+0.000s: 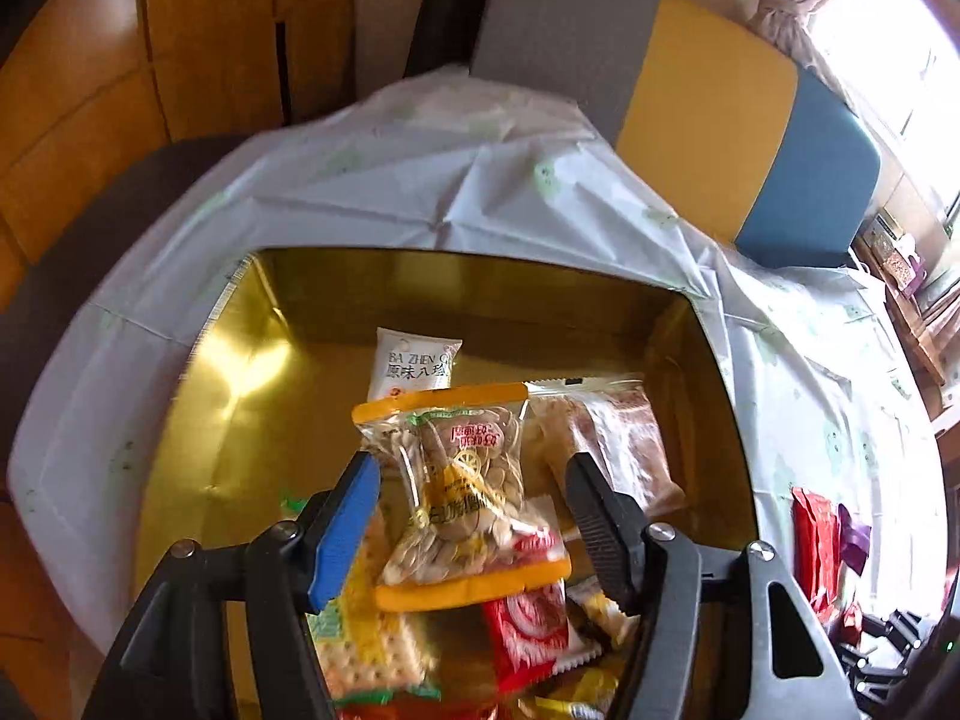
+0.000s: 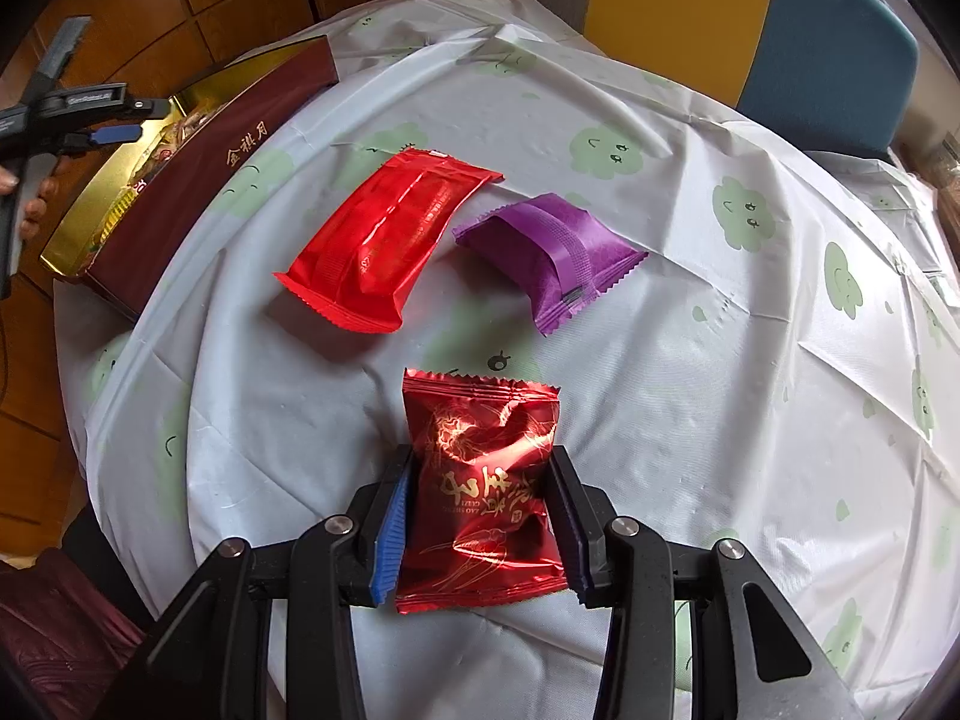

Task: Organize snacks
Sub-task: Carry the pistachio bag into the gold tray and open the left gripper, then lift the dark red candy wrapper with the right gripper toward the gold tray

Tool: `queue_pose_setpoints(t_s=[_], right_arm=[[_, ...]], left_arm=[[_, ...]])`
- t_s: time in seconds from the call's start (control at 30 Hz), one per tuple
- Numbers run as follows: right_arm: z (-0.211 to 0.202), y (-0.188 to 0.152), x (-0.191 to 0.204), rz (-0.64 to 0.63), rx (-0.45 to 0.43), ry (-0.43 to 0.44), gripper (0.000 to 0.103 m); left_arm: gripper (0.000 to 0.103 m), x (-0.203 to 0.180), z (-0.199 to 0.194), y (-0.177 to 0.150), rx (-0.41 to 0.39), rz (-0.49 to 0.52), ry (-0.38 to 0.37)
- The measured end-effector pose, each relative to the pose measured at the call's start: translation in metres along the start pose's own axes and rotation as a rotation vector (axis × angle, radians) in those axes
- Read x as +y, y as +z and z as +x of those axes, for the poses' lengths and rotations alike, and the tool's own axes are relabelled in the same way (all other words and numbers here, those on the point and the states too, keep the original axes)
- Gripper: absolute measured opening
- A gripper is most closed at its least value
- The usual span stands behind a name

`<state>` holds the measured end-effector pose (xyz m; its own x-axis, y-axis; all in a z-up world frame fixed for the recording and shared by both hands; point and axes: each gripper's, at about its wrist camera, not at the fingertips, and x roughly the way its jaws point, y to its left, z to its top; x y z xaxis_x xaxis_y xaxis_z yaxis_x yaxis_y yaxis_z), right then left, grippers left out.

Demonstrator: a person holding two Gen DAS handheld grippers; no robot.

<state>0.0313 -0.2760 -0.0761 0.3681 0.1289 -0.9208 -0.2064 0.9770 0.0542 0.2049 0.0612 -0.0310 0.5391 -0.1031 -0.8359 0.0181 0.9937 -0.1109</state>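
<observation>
Mostly done: your left gripper (image 1: 474, 516) stands open around the seed packet (image 1: 465, 486), now atop the snacks in the gold box (image 1: 252, 360); white pack (image 1: 414, 363) at 12 o'clock reads "BA ZHEN". Your right gripper (image 2: 480, 516) clamps the dark red packet (image 2: 480, 492); bright red packet (image 2: 384, 240) at 11 and purple packet (image 2: 552, 252) at 1 wait on the tablecloth (image 2: 720, 420)

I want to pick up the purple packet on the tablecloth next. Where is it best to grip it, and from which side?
Grip the purple packet across its puffed middle, coming from above with one finger on each long side. It lies flat and apart from the red packet, and its crimped ends look too thin to hold well.
</observation>
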Motion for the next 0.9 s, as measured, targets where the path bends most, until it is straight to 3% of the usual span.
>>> queue_pose_setpoints(t_s=[0.13, 0.43, 0.9], right_arm=[[0.0, -0.001, 0.002, -0.011, -0.005, -0.008, 0.044], [0.001, -0.003, 0.002, -0.008, -0.009, -0.003, 0.044], [0.0, -0.005, 0.005, -0.025, -0.021, -0.023, 0.044]], left_arm=[[0.065, -0.007, -0.032, -0.017, -0.07, 0.027, 0.018], [0.065, -0.022, -0.072, -0.053, -0.144, 0.083, 0.036], [0.065, -0.03, -0.093, -0.082, -0.165, 0.101, 0.031]])
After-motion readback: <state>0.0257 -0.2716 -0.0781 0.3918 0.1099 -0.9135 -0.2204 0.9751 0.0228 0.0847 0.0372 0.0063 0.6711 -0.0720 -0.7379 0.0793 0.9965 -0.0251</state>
